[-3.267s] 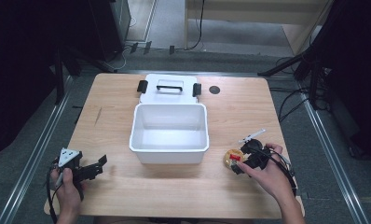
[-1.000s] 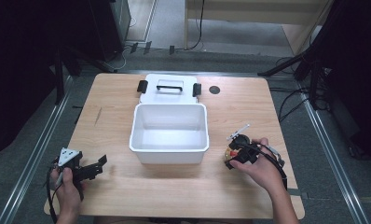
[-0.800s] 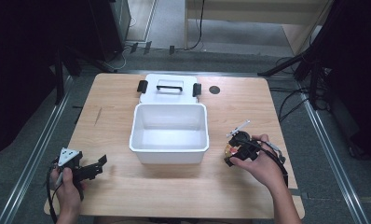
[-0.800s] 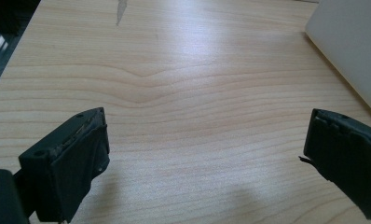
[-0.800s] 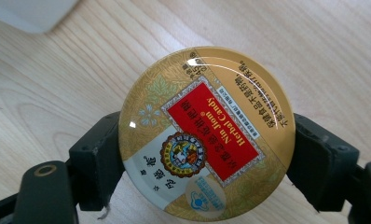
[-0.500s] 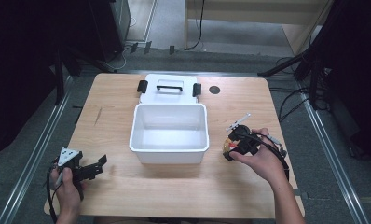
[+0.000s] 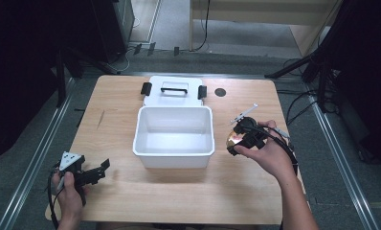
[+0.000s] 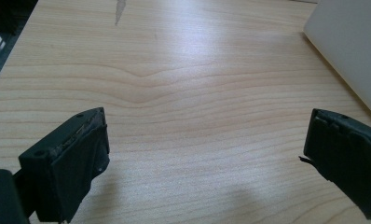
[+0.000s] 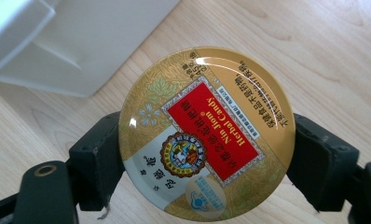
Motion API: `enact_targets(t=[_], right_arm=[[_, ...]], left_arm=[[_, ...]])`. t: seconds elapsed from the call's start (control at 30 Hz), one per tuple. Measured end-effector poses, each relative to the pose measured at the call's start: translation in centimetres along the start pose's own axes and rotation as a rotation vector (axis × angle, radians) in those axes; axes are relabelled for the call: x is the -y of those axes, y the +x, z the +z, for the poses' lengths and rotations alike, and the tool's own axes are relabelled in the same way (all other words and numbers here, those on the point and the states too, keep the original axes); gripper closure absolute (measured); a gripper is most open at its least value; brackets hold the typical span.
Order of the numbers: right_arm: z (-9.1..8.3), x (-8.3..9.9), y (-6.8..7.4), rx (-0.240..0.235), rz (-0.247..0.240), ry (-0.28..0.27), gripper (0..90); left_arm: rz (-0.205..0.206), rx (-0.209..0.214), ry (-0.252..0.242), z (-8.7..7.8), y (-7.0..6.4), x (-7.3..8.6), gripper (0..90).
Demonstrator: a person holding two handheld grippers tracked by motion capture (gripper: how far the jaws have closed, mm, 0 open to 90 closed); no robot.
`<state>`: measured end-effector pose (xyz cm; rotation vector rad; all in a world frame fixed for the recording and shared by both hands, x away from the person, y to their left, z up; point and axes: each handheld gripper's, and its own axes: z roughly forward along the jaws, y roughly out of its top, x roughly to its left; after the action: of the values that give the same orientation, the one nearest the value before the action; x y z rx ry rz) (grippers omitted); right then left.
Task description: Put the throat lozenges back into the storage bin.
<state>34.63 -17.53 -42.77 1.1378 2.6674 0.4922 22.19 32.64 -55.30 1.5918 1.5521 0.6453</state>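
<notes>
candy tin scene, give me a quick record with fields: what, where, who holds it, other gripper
item: round gold candy tin with a red label
held by: right hand-held gripper, jaws shut on its rim
position: right of the white bin, above the wooden table
bin: open, nothing inside; lid lies behind it
left hand-held gripper: open, holding nothing, near the table's front left corner

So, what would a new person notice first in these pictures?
Probably the round gold candy tin with its red label, clamped between the jaws of the right hand-held gripper, just right of the white bin. That open, empty bin sits mid-table, its lid lying behind it. The left hand-held gripper rests open near the table's front left corner.
</notes>
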Motion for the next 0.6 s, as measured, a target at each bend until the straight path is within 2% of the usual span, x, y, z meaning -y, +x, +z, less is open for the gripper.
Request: enact_targets(t=[0.13, 0.23, 0.37, 0.6], right_arm=[[-0.5, -0.5, 0.0, -0.010, 0.004, -0.015, 20.3], [-0.8, -0.9, 0.1, 0.002, -0.013, -0.010, 20.3], [-1.5, -1.4, 0.0, -0.010, -0.007, -0.025, 20.3], [-2.3, -2.4, 0.3, -0.001, -0.017, -0.029, 20.3]], left_arm=[[-0.001, 0.001, 0.000, 0.0, 0.0, 0.0, 0.7], [-0.001, 0.001, 0.000, 0.0, 0.0, 0.0, 0.7], [-0.001, 0.001, -0.001, 0.0, 0.0, 0.0, 0.7], [-0.002, 0.003, -0.001, 0.0, 0.0, 0.0, 0.7]])
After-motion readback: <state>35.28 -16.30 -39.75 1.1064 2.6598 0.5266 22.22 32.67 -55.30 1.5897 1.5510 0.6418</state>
